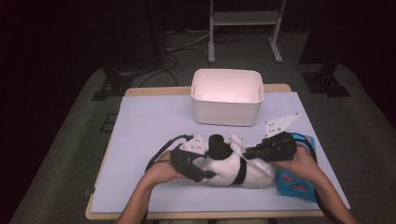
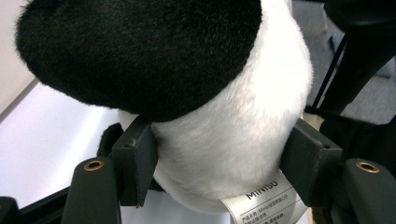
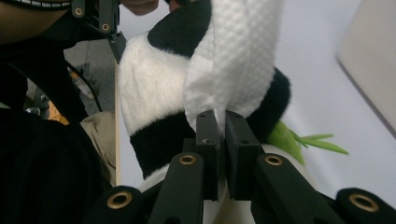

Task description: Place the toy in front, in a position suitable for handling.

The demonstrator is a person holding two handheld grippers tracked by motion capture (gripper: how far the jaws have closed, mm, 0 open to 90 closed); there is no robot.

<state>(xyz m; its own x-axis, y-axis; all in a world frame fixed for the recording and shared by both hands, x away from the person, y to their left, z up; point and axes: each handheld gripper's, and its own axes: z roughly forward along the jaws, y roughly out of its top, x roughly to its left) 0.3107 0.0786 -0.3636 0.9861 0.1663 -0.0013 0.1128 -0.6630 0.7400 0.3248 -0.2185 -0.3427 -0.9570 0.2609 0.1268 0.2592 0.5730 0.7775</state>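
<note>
- Black-and-white plush panda (image 1: 233,168) lies on its side on the tabletop (image 1: 149,126), near the front edge, between both hands.
- Left hand-held gripper (image 2: 217,163): pads press either side of panda's white body, holding it; sewn label (image 2: 266,203) hangs below.
- Right hand-held gripper (image 3: 218,128): jaws pinched tight on white embossed tissue (image 3: 238,60), held against the panda.
- Blue snack packet (image 1: 294,179) just beside panda, under right hand.
- White bin (image 1: 227,98) stands farther back, apart from the panda.
</note>
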